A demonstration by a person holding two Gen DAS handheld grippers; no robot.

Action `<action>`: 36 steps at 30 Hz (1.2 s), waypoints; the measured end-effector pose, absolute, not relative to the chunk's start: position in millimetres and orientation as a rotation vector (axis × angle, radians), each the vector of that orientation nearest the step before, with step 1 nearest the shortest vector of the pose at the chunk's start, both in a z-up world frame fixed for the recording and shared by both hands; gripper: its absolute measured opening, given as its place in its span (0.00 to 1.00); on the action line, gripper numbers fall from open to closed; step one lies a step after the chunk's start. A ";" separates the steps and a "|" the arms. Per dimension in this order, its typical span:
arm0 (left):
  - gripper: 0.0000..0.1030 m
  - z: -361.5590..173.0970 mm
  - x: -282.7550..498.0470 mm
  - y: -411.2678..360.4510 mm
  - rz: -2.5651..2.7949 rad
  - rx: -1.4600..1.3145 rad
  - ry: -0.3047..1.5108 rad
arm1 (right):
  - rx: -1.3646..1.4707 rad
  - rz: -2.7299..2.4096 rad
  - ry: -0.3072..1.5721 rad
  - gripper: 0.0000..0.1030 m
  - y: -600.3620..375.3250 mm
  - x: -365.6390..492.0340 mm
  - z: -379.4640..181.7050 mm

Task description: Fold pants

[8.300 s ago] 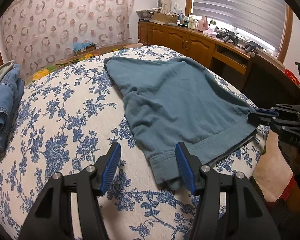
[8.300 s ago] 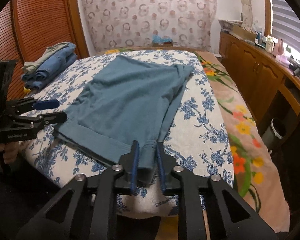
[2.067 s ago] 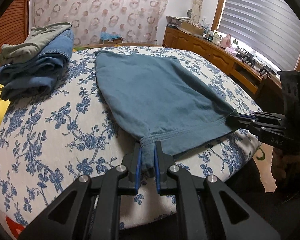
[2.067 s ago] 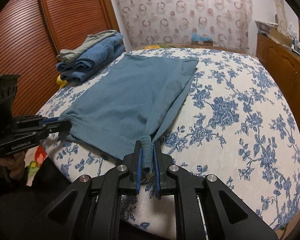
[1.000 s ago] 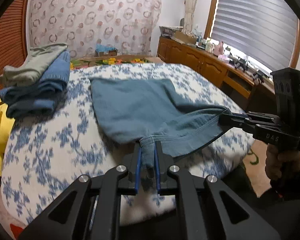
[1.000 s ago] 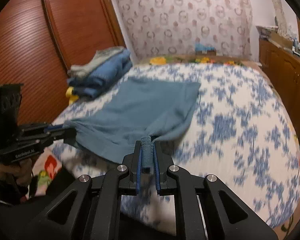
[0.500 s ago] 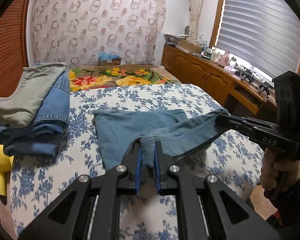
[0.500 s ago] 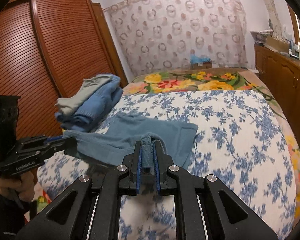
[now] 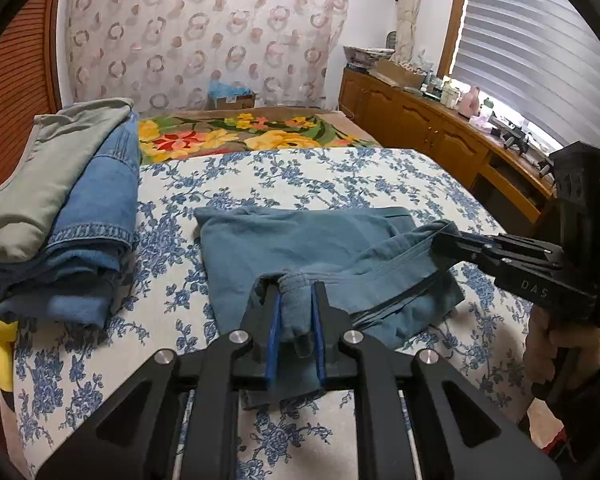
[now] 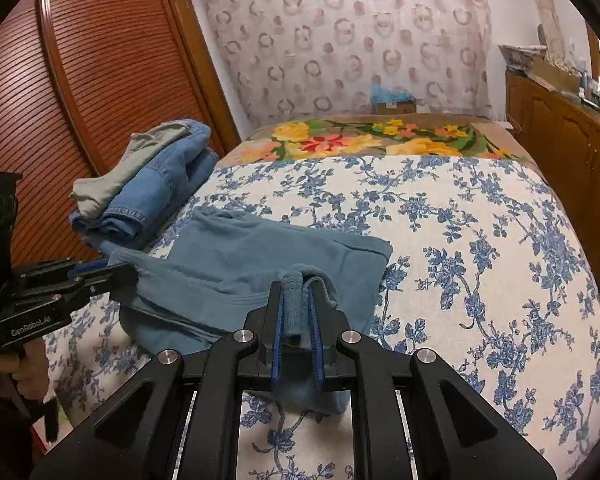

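The blue-green pants (image 9: 300,240) lie doubled over on the flowered bed cover (image 9: 340,176), their near edge folded back onto the far half. My left gripper (image 9: 295,292) has one corner of that edge between its blue pads; the jaws are opening, but the cloth still fills them. My right gripper (image 10: 296,284) has the other corner between its pads, and its jaws are also opening. Each gripper shows in the other's view: the right gripper (image 9: 440,240) at the right, the left gripper (image 10: 128,272) at the left. The pants (image 10: 240,256) sag between them.
A stack of folded jeans and a grey garment (image 9: 60,208) sits at the bed's left edge, close to the pants; the same stack (image 10: 152,184) lies before a slatted wooden door (image 10: 80,80). A bright floral blanket (image 9: 240,132) covers the bed's far end. Wooden cabinets (image 9: 420,128) line the right wall.
Both grippers carried the pants' near edge forward over the far half and lowered it, so the pants are now doubled. Both pairs of jaws stand slightly wider.
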State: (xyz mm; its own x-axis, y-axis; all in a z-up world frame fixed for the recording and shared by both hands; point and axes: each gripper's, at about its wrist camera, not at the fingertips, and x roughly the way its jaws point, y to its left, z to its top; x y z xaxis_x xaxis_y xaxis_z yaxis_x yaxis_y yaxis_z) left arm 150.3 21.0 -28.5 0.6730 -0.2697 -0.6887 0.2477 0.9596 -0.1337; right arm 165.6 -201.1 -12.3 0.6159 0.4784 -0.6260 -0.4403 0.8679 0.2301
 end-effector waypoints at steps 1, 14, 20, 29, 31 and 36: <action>0.13 -28.3 150.8 21.8 -0.287 -0.026 0.782 | 0.059 0.536 0.739 0.10 -201.6 165.8 -12.4; 0.17 -8.9 123.1 31.4 -0.269 0.001 0.708 | -0.034 0.518 0.682 0.39 -216.0 150.9 2.8; 0.18 -25.5 113.2 35.7 -0.288 0.022 0.747 | -0.084 0.532 0.735 0.41 -225.8 143.9 -14.8; 0.18 -59.9 132.2 34.6 -0.279 0.046 0.843 | -0.170 0.557 0.811 0.42 -219.6 153.5 -31.7; 0.18 -61.4 137.5 34.3 -0.281 0.046 0.852 | -0.202 0.563 0.823 0.42 -214.4 156.3 -34.2; 0.18 -60.7 149.9 29.1 -0.289 0.066 0.865 | -0.249 0.588 0.834 0.42 -203.6 165.4 -36.7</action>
State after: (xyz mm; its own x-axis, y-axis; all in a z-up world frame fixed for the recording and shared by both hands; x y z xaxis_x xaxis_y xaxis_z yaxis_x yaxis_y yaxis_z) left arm 149.9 29.1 -60.7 0.6119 -0.2241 -0.7585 0.2771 0.9590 -0.0598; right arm 165.4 -203.6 -36.7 0.5258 0.3906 -0.7556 -0.5801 0.8144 0.0173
